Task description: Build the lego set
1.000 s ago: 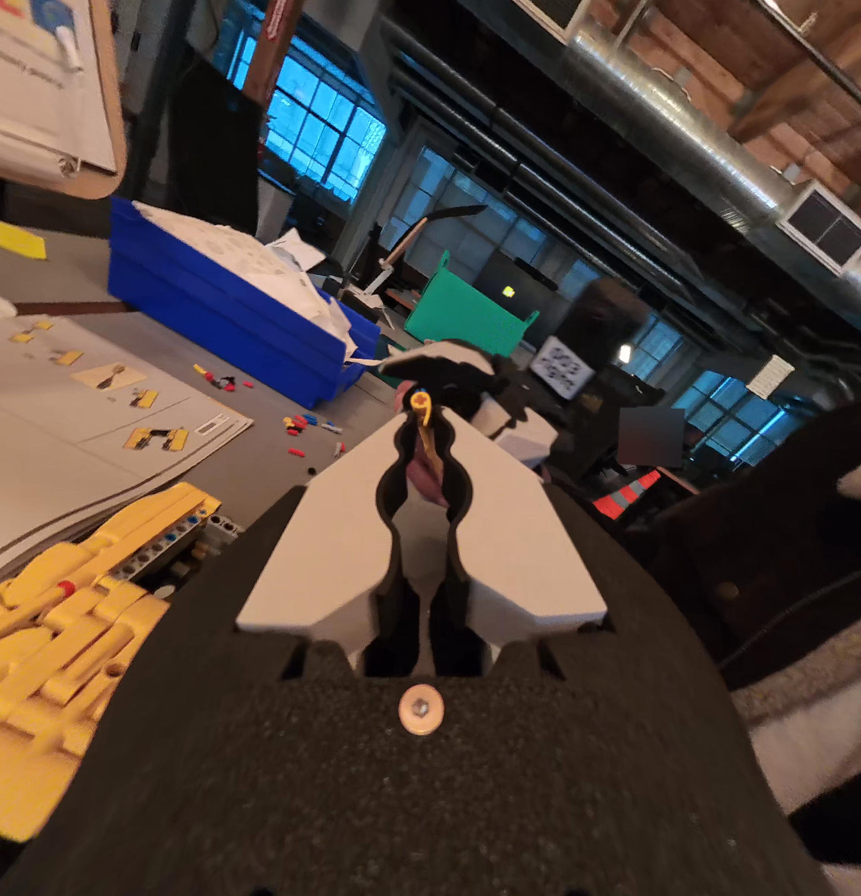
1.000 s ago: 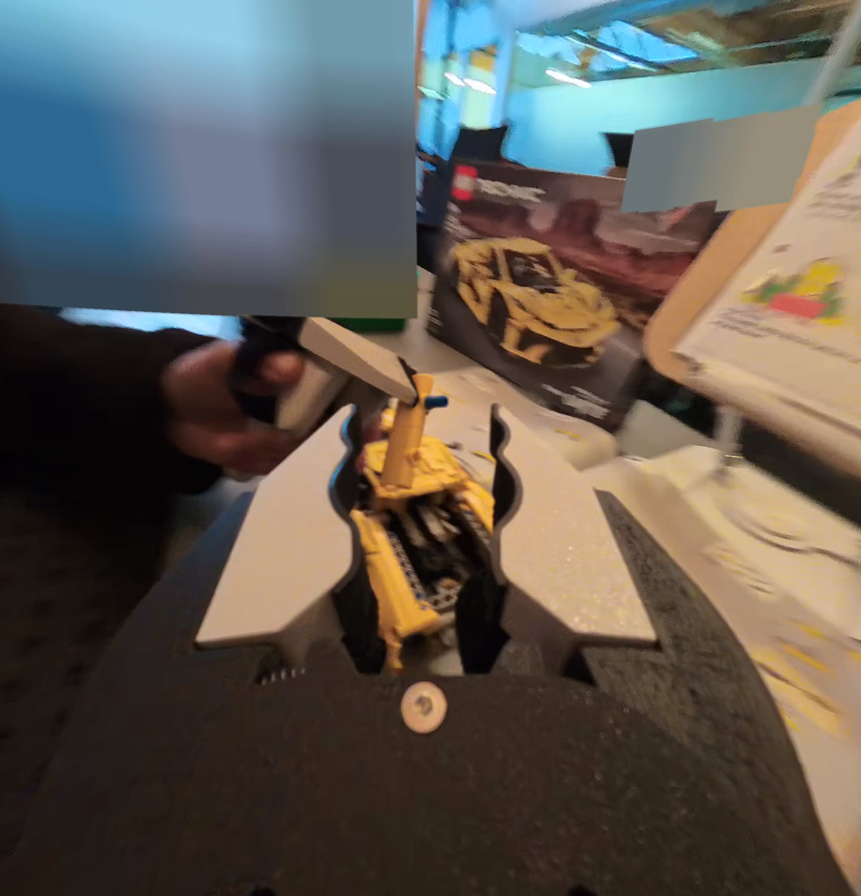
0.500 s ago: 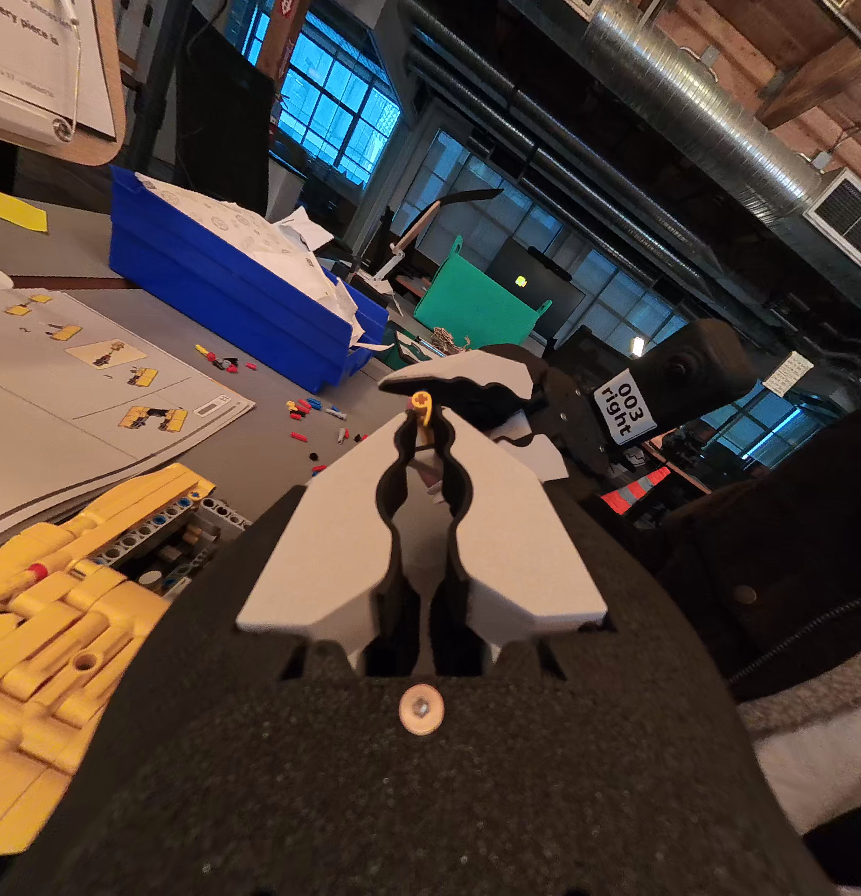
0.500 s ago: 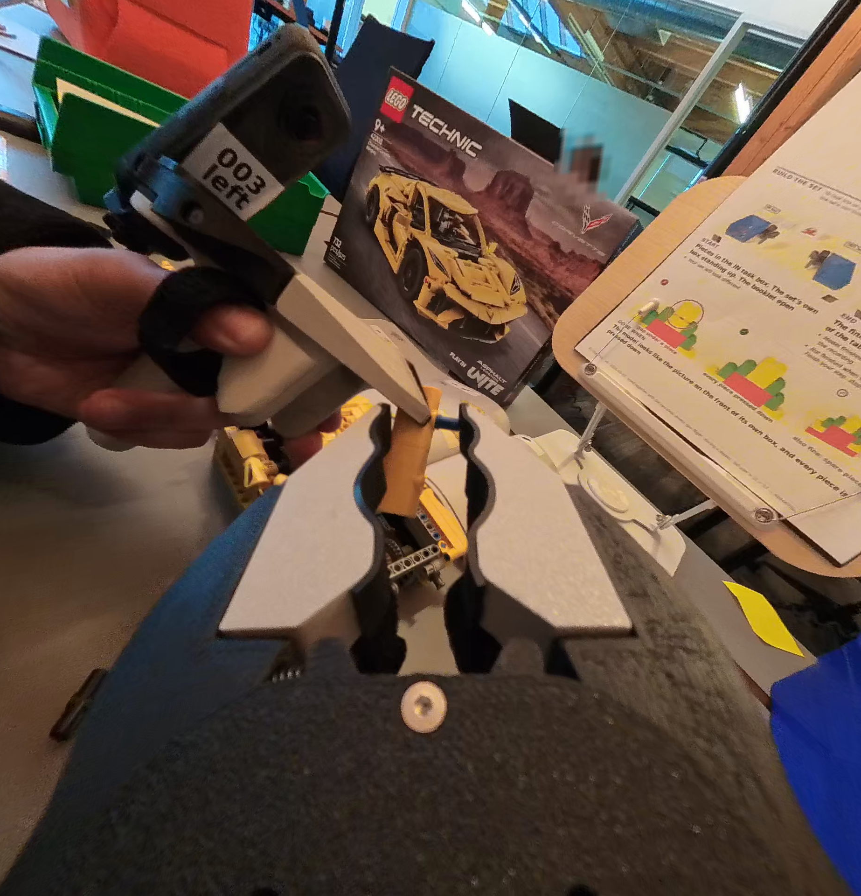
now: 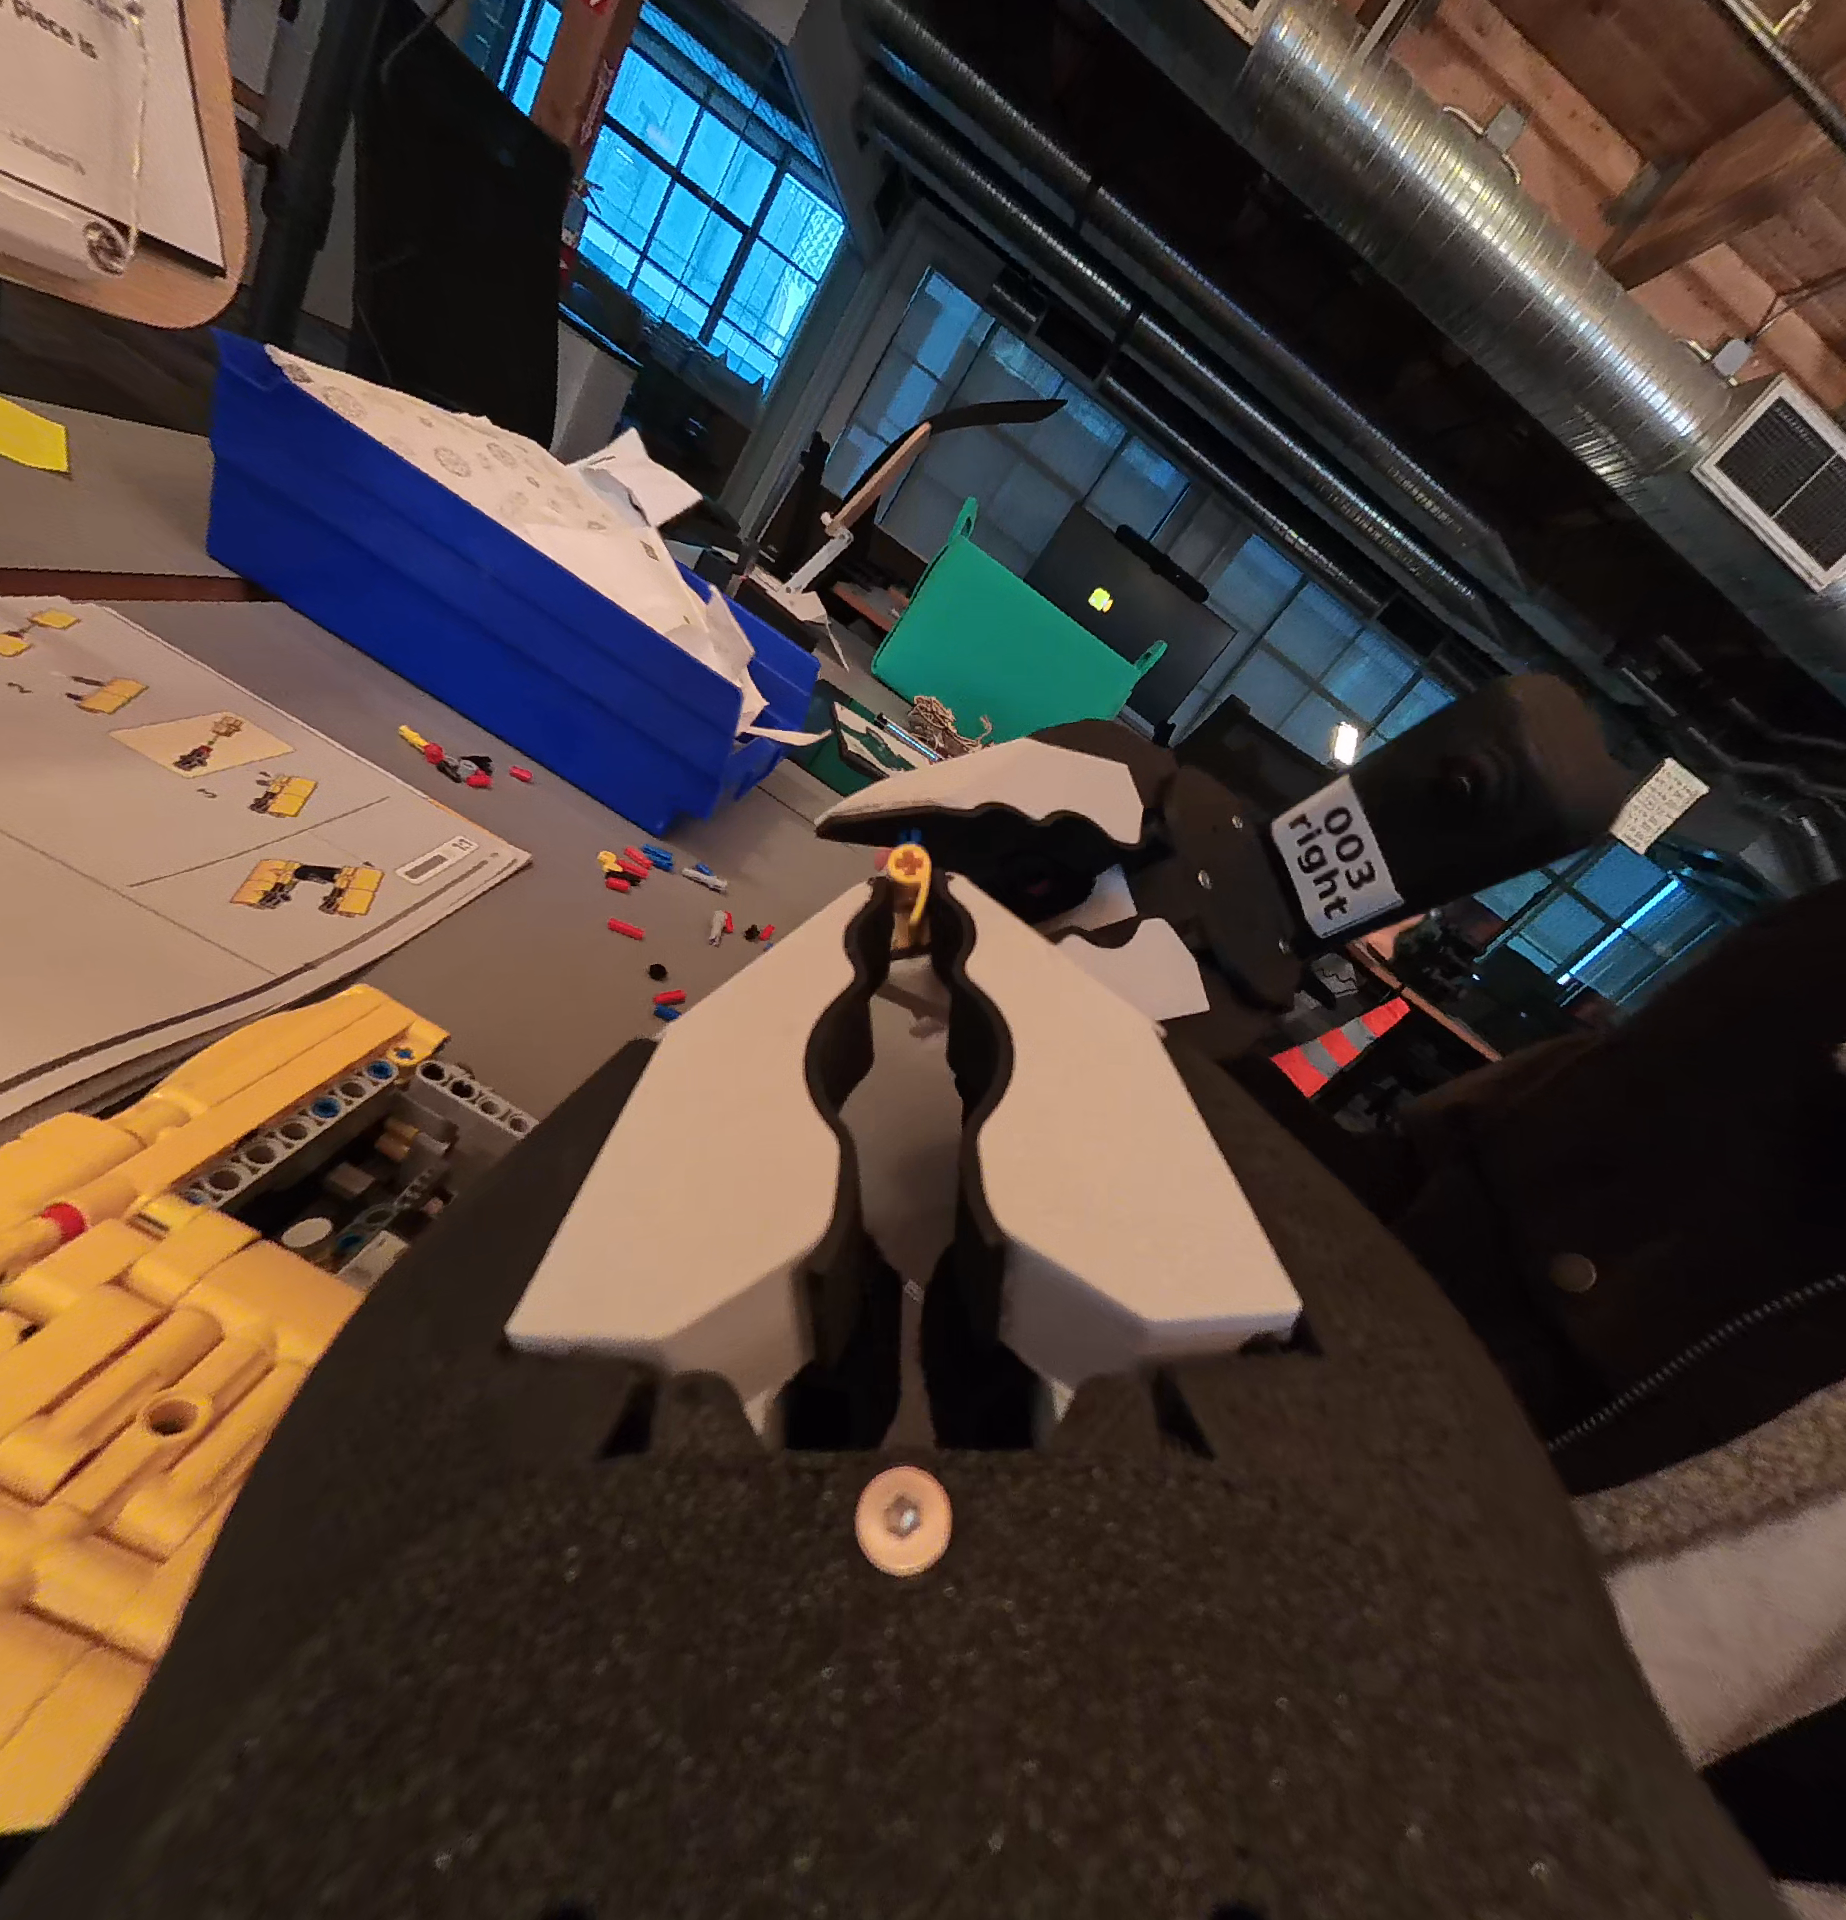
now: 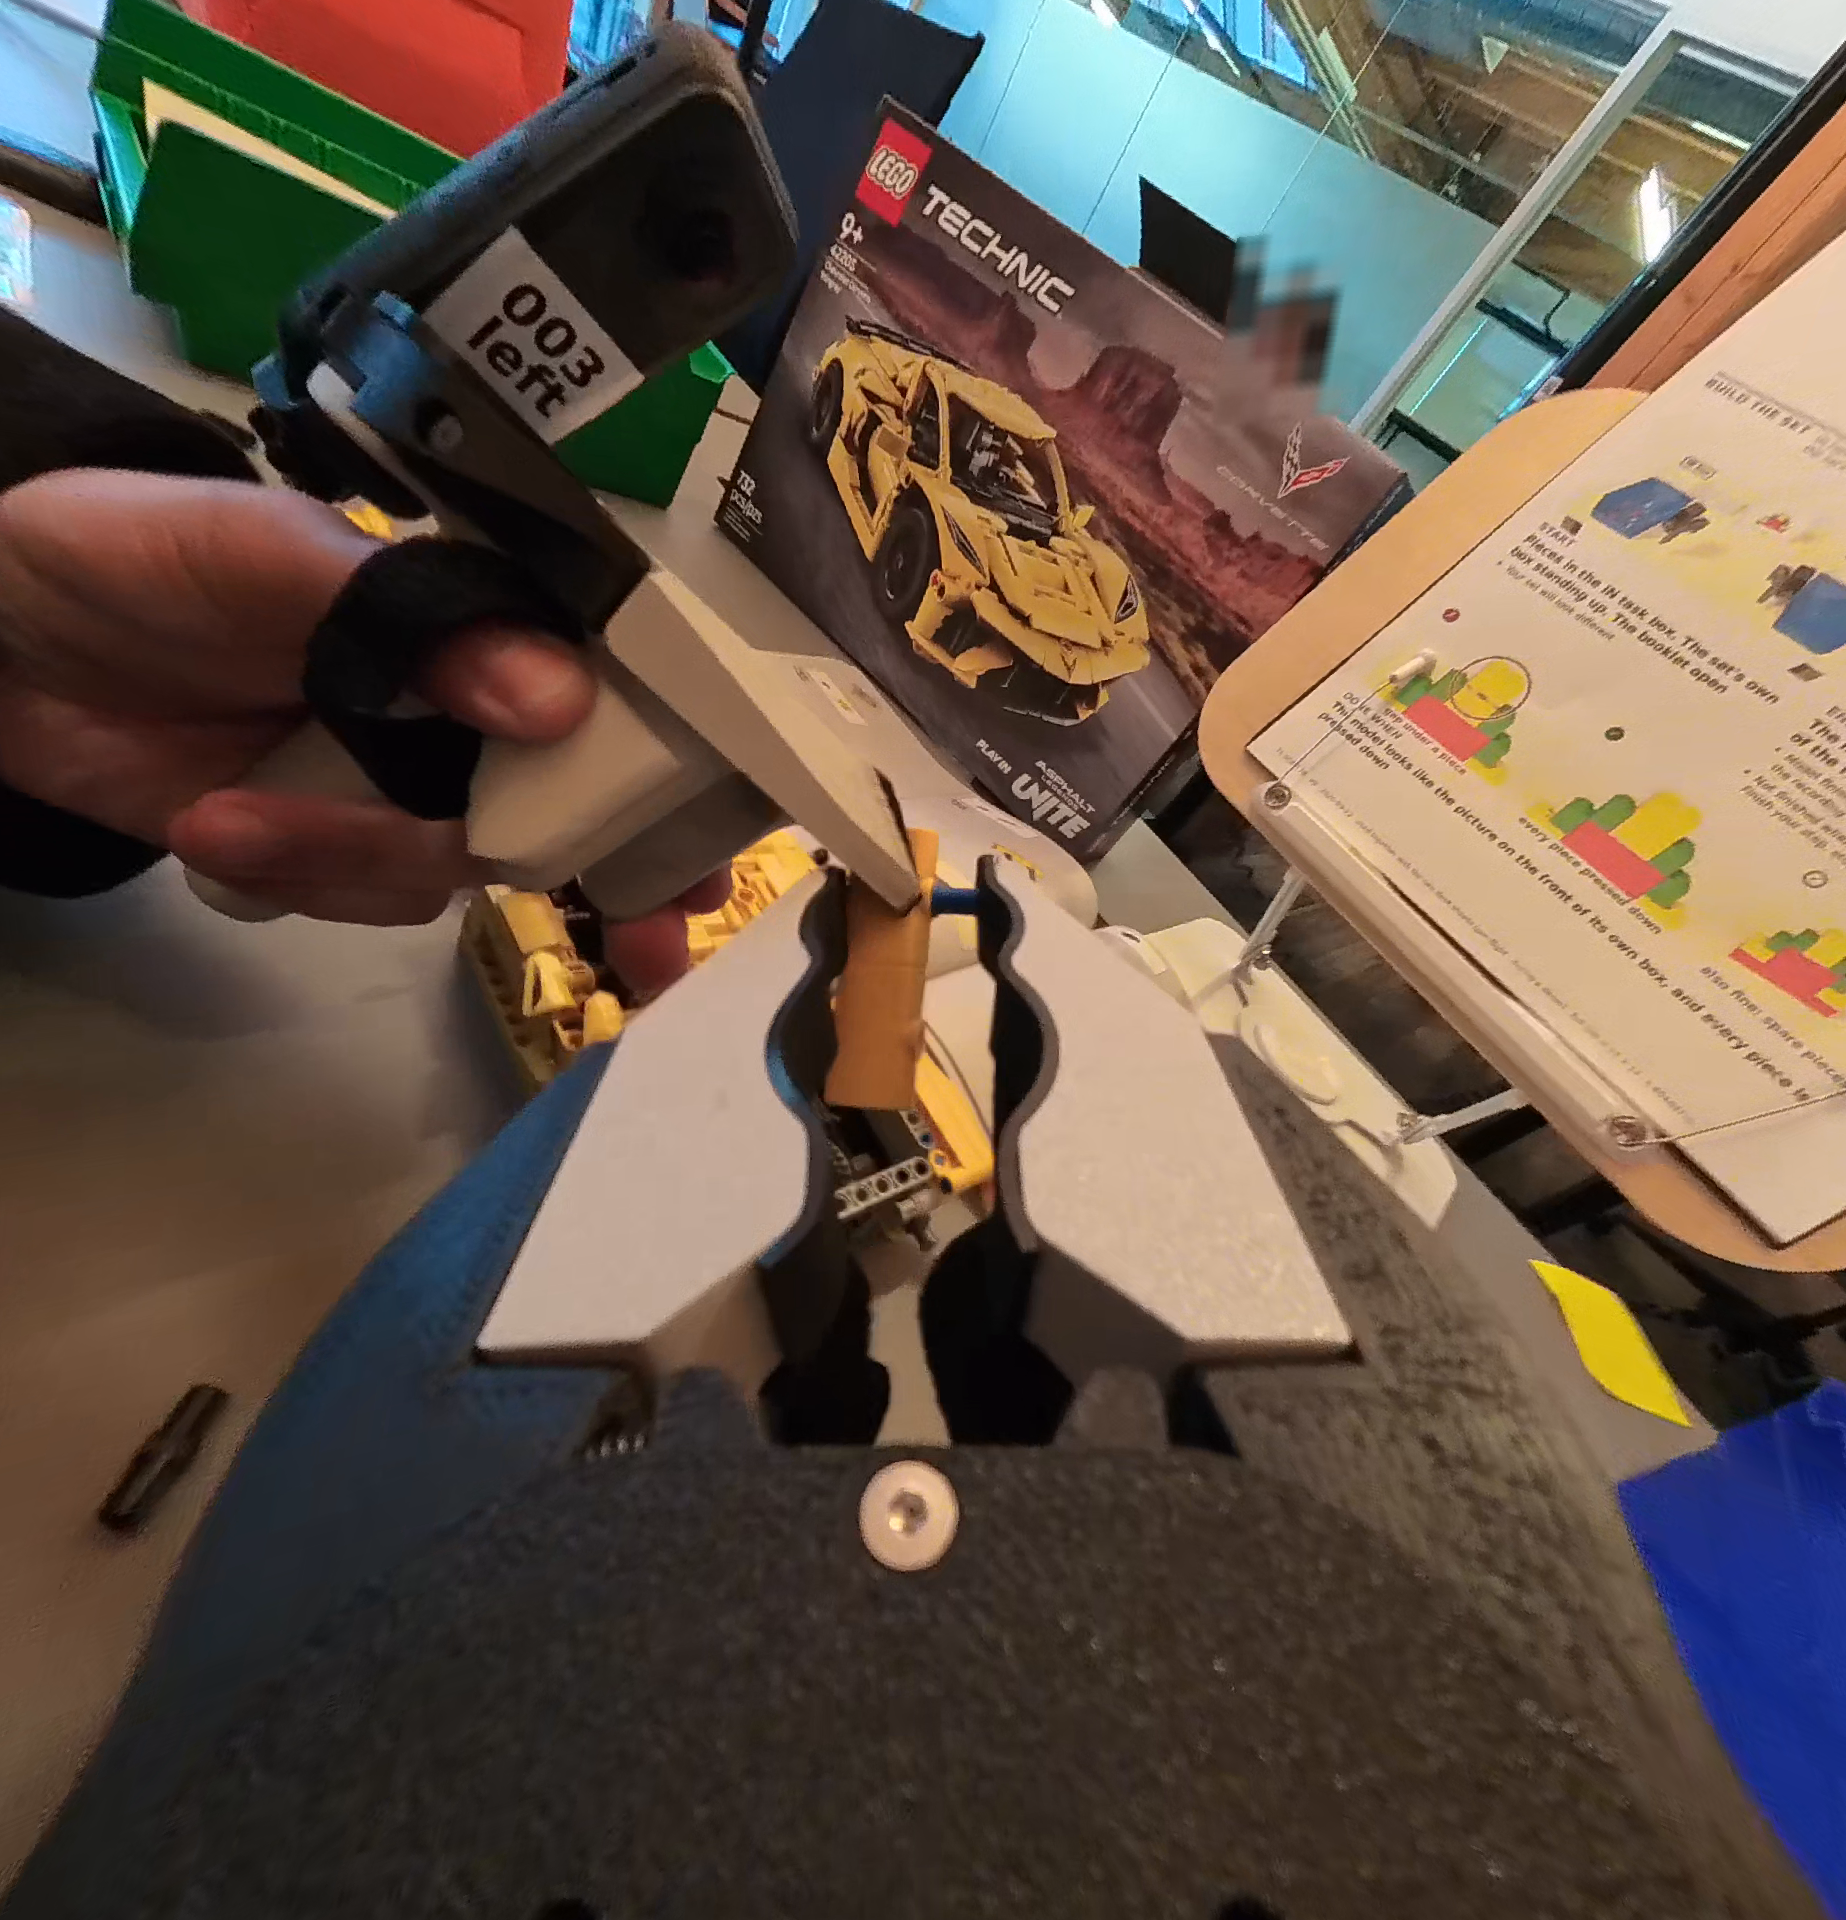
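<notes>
Item: yellow piece, pinched at its top by the left gripper, fingers closed on it and raised above the table.
Right gripper: fingers part-closed around a blue pin jutting from the piece's top; whether they clamp it cannot be told.
Model: yellow car body, half built, on the table just left of the left gripper.
Loose parts: small red and blue pins scattered beyond, near the blue bin; booklet open beside them.
Handling note: likely a pin-seating step. Keep the left grip steady, push the pin straight along its hole, avoid twisting, and stop once it seats flush.
</notes>
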